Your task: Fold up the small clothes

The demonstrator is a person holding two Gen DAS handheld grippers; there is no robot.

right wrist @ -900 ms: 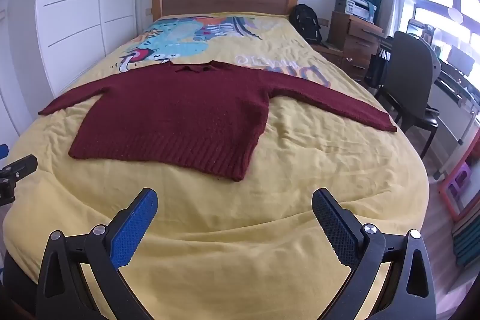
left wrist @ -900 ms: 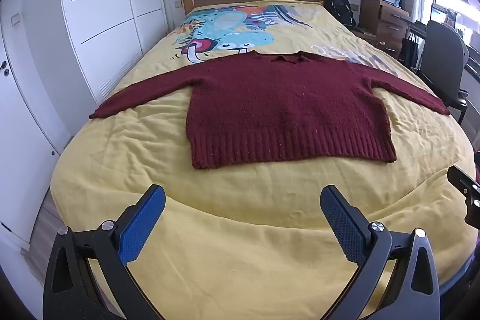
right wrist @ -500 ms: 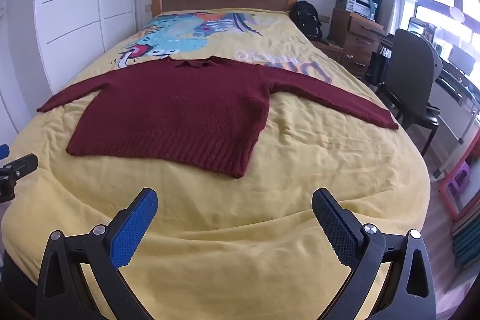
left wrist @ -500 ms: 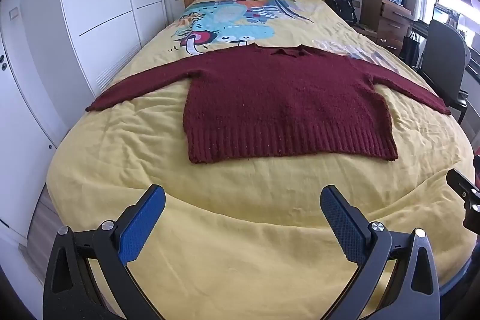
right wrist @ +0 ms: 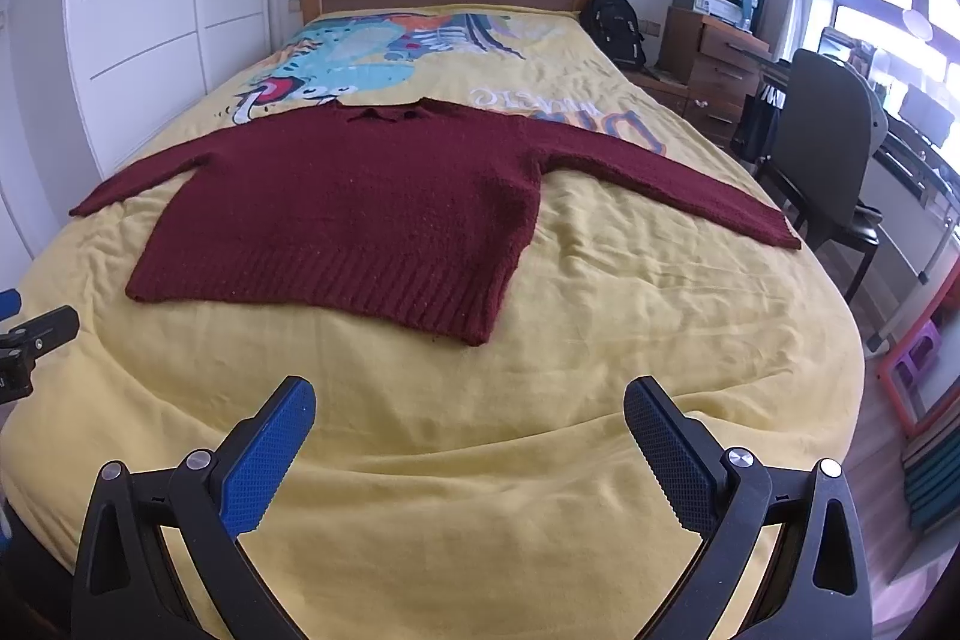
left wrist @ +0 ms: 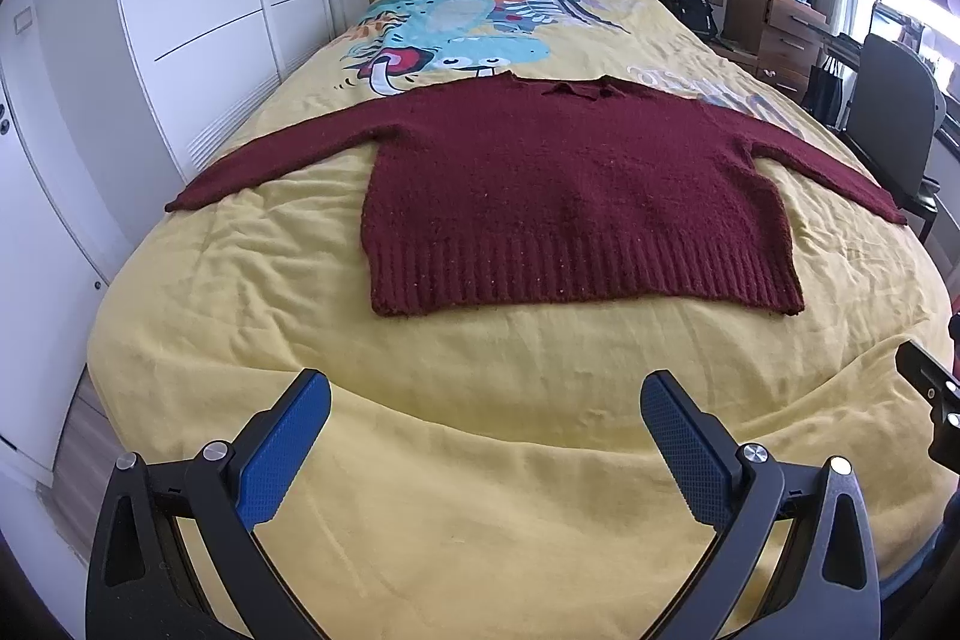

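Sweater looms nearer, both grippers seemingly advanced.

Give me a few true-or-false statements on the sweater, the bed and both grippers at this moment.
1. The sweater lies flat with both sleeves spread out. True.
2. The left hand-held gripper is shut on the hem. False: it is open, short of the sweater.
3. The right hand-held gripper is open and holds nothing. True.
4. The sweater is already folded in half. False: it is unfolded.
5. The bed cover is plain white. False: it is yellow with a cartoon print.
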